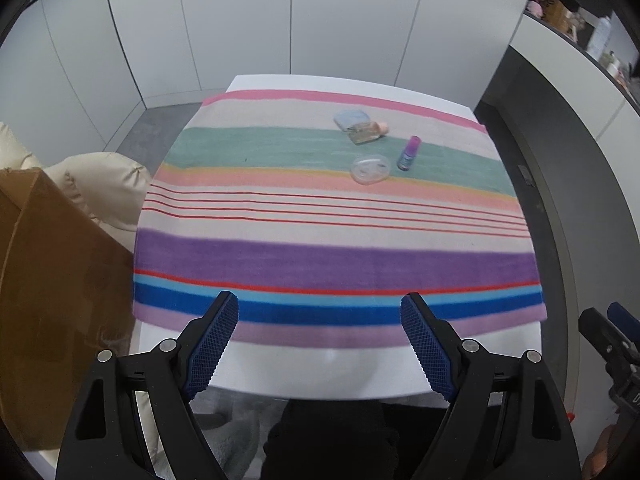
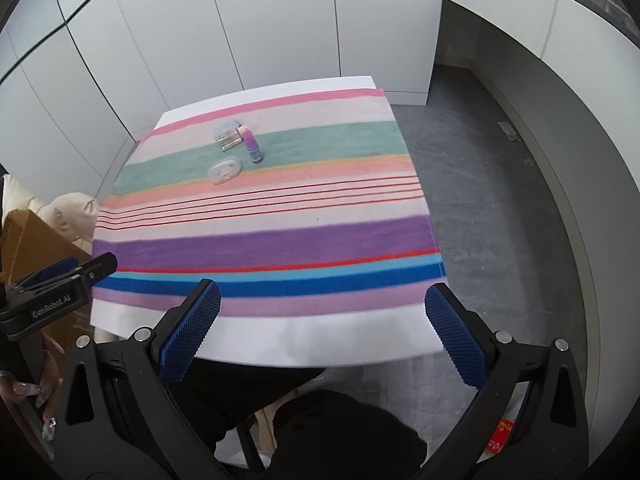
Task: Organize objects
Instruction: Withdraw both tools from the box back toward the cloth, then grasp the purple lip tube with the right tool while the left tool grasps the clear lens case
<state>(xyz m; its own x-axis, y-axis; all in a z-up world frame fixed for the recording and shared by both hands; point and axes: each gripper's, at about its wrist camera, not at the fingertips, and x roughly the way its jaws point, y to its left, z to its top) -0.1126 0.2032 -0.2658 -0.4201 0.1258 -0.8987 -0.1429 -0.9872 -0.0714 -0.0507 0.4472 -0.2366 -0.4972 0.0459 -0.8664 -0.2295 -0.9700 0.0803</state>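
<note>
Nothing looks sorted yet, so the job seems to be at its very start. On the striped cloth [image 1: 336,216] that covers the table [image 1: 320,376], four small things sit bunched together at the far side: a pale blue pouch [image 1: 352,117], a clear flat bottle [image 1: 366,132] with a peach cap lying just beside or against it, a purple dropper bottle [image 1: 409,153] standing upright near them, and a clear oval case [image 1: 370,169] lying flat in front. No tray, box or bin for them shows on the table; a cardboard box [image 1: 52,304] stands off its left edge, but whether it plays any part I cannot tell. The left tool [image 1: 320,320] hangs over the near edge of the table with its jaws spread wide and nothing between them. The right tool [image 2: 324,312] is likewise spread and empty, also over the near edge. Both are well apart from the four things, so every pick and every placing is still to do.
</note>
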